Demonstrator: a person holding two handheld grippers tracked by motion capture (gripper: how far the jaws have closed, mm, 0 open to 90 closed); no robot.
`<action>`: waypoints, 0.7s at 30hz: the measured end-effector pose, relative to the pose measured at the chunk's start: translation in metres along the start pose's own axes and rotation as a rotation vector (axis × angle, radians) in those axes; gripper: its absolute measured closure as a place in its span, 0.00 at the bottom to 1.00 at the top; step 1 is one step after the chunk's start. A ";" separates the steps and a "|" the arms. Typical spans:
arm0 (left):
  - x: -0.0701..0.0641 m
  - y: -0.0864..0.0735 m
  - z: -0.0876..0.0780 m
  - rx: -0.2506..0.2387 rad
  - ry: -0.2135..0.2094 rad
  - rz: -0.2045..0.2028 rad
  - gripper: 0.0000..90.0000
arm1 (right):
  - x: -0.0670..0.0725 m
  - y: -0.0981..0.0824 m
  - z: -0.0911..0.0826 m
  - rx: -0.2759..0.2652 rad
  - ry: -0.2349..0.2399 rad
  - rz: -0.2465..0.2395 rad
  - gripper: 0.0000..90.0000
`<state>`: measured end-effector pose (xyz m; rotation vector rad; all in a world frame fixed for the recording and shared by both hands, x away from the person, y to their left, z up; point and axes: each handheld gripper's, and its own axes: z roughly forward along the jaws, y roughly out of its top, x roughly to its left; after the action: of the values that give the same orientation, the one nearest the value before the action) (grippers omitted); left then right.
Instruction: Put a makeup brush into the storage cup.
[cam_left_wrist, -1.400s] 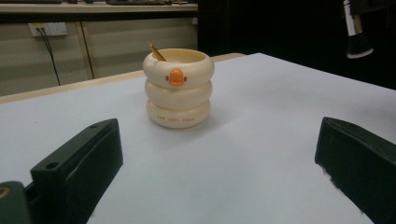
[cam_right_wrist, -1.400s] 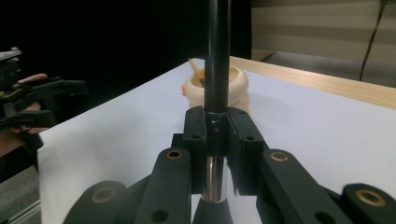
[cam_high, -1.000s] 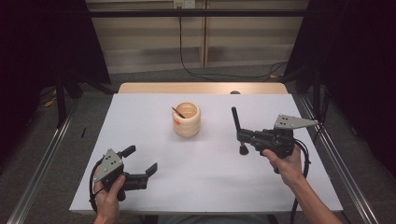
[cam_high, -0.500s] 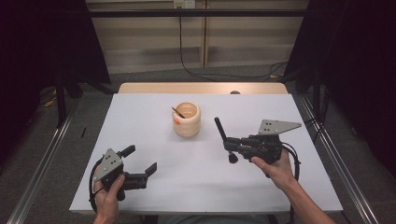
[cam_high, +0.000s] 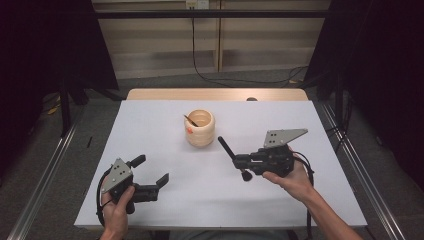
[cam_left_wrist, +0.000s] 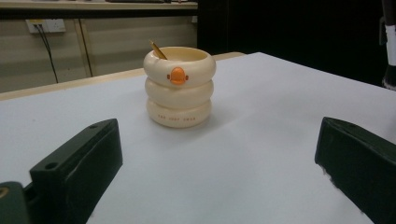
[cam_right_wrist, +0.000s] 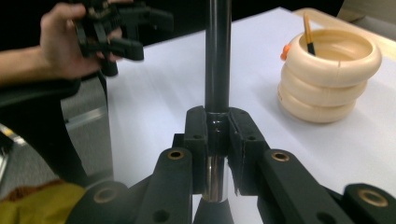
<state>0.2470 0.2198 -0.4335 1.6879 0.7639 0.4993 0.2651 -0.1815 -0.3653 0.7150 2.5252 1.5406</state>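
A cream cup (cam_high: 200, 128) made of stacked rings, with an orange beak on its side, stands at the middle of the white table (cam_high: 150, 125). A thin brown stick (cam_high: 190, 120) leans inside it. My right gripper (cam_high: 239, 162) is just right of and nearer than the cup, shut on a black rod (cam_high: 226, 147) that slants up and to the left. In the right gripper view the pads (cam_right_wrist: 196, 135) clamp the rod (cam_right_wrist: 218, 56) at a silver band, with the cup (cam_right_wrist: 329, 77) to the right. My left gripper (cam_high: 150, 170) rests open at the near left, facing the cup (cam_left_wrist: 179, 86).
A wooden strip (cam_high: 215, 94) borders the table's far edge, with cabinets and a hanging cable behind it. Metal rails run along both sides of the table. The other hand with its gripper (cam_right_wrist: 116, 32) appears far off in the right gripper view.
My right gripper has moved left and nearer to the cup with the rod in it, and the rod now leans further left. The left gripper has stayed put.
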 end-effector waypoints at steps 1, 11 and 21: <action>0.000 0.000 0.000 0.000 0.001 0.000 0.01 | 0.000 0.001 0.002 0.024 -0.003 -0.010 0.88; 0.000 0.000 -0.001 -0.003 0.000 -0.001 0.01 | -0.004 0.011 0.017 0.216 -0.018 -0.040 0.88; 0.000 0.000 -0.001 -0.002 0.002 -0.001 0.01 | -0.002 0.012 0.033 0.395 -0.025 -0.078 0.88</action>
<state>0.2464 0.2205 -0.4330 1.6853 0.7650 0.5013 0.2817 -0.1514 -0.3712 0.6573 2.8318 1.0099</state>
